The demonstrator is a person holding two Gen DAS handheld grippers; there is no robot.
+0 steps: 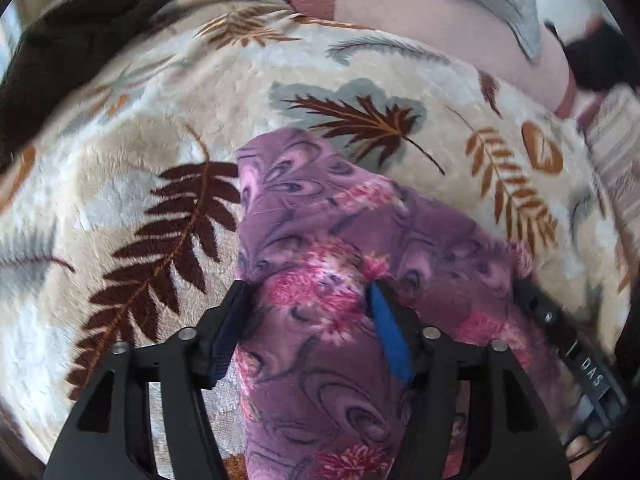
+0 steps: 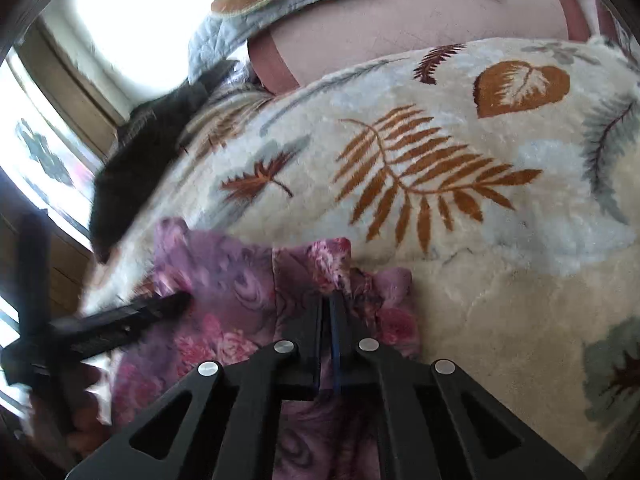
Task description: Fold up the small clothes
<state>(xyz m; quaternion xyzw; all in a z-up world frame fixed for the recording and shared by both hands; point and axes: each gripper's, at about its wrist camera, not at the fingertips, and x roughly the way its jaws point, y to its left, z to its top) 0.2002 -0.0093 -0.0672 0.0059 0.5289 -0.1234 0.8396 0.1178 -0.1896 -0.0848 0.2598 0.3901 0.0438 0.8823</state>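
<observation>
A small purple garment with pink flowers [image 1: 320,240] lies bunched on a cream blanket with leaf prints [image 1: 160,140]. My left gripper [image 1: 308,292] stands open, its two fingers spread either side of a raised fold of the cloth. My right gripper [image 2: 330,300] is shut on an edge of the same garment [image 2: 224,280], which hangs from its tips above the blanket [image 2: 480,260]. The right gripper also shows at the right of the left wrist view [image 1: 560,320]; the left gripper shows at the left of the right wrist view [image 2: 132,316].
A pink cushion or sheet [image 1: 420,20] and a grey quilted cloth [image 2: 320,12] lie at the far side. A dark brown cloth [image 1: 80,32] sits at the far left. A bright window [image 2: 140,20] is behind.
</observation>
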